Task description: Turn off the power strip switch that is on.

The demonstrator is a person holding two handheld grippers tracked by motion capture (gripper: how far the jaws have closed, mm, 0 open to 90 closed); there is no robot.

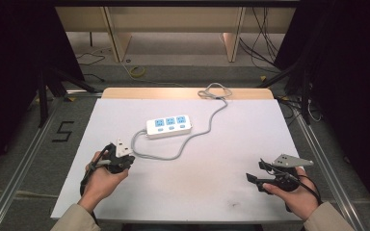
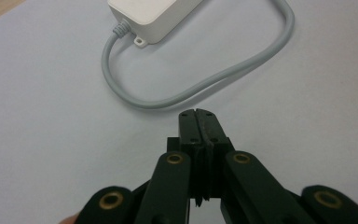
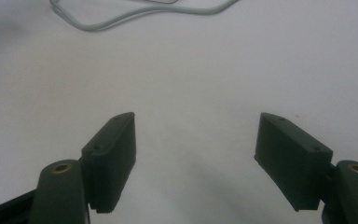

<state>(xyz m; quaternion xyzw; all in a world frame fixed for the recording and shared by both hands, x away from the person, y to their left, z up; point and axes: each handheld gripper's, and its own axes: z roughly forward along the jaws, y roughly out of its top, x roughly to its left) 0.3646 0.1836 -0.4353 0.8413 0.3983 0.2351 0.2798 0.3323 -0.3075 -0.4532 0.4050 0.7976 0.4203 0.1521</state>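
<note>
A white power strip (image 1: 169, 125) with blue sockets lies at the middle of the white table; its end shows in the left gripper view (image 2: 153, 16). Its grey cable (image 1: 160, 155) loops toward the front left and also runs off to the back edge; the loop (image 2: 200, 86) lies just ahead of my left gripper (image 2: 198, 116). That gripper (image 1: 125, 156) is shut, its jaws pressed together with nothing between them, a little short of the cable. My right gripper (image 3: 195, 140) stands open over bare table at the front right (image 1: 254, 172), far from the strip.
The table top (image 1: 212, 187) is white with a wooden strip along its back edge. Metal rails run along both sides. Cables and table legs lie on the floor beyond. A black "5" mark (image 1: 62, 131) is on the floor at the left.
</note>
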